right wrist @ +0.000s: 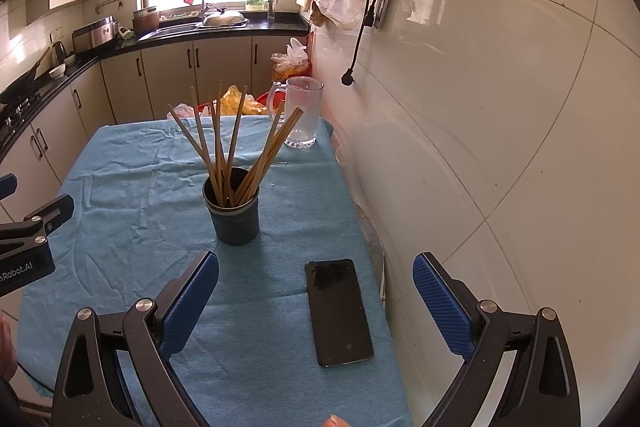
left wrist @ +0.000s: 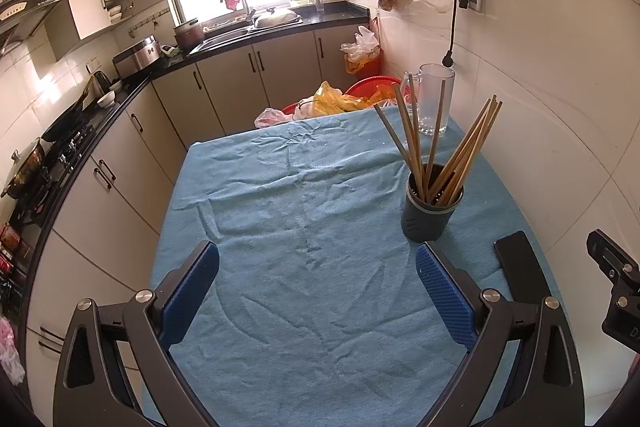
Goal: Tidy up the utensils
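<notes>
I had both pairs of tongs spread wide and holding nothing: the left tongs (left wrist: 318, 291) hung over the bare blue cloth (left wrist: 296, 235) on the counter, and the right tongs (right wrist: 316, 301) sat low near the wall side with a black phone (right wrist: 339, 311) lying flat between their pads. The chopsticks (right wrist: 236, 151) stood in a dark round holder (right wrist: 234, 213) toward the middle-right of the counter, fanned out into two loose bunches, one leaning left and one leaning right, their tips well above the rim. A clear glass mug (right wrist: 300, 115) stood behind them at the far edge, apart from the holder.

I judged the sticks to be light, stiff and thin, with a smooth finish that could slide or roll between the ribbed pads. The best hold looked to be on the upper shafts where they splayed apart, taking one or a small bunch across its length, not near the rim where they crowded together. The holder seemed light enough to tip if I dragged a stick sideways, so a straight lift looked safer
</notes>
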### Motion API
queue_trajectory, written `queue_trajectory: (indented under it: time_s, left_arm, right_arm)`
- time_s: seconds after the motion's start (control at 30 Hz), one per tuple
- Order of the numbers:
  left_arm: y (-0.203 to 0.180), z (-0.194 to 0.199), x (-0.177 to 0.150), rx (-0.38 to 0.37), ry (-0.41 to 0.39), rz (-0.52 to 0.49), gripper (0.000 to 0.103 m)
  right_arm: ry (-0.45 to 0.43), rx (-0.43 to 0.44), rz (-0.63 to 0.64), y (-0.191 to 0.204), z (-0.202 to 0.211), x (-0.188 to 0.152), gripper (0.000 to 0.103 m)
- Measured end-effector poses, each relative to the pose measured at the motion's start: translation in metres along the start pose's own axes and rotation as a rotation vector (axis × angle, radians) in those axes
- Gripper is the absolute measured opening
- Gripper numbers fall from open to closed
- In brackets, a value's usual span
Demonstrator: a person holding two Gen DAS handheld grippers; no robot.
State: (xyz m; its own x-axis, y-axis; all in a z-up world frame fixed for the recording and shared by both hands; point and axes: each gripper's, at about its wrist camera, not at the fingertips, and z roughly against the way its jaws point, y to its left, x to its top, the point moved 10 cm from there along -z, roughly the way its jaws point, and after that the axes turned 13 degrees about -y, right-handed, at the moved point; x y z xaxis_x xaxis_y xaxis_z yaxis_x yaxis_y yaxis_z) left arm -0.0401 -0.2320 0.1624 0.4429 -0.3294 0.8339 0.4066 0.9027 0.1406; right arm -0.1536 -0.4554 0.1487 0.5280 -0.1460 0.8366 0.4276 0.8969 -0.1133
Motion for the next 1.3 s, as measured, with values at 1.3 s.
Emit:
queue_trajectory:
  time_s: [1.3]
  left_arm:
    - [-0.0038, -0.0005, -0.0002, -0.006, 0.005, 0.003, 0.098]
  right_arm:
    - [0.019, 0.005, 0.007, 0.0036, -0.0052, -0.005, 0.1]
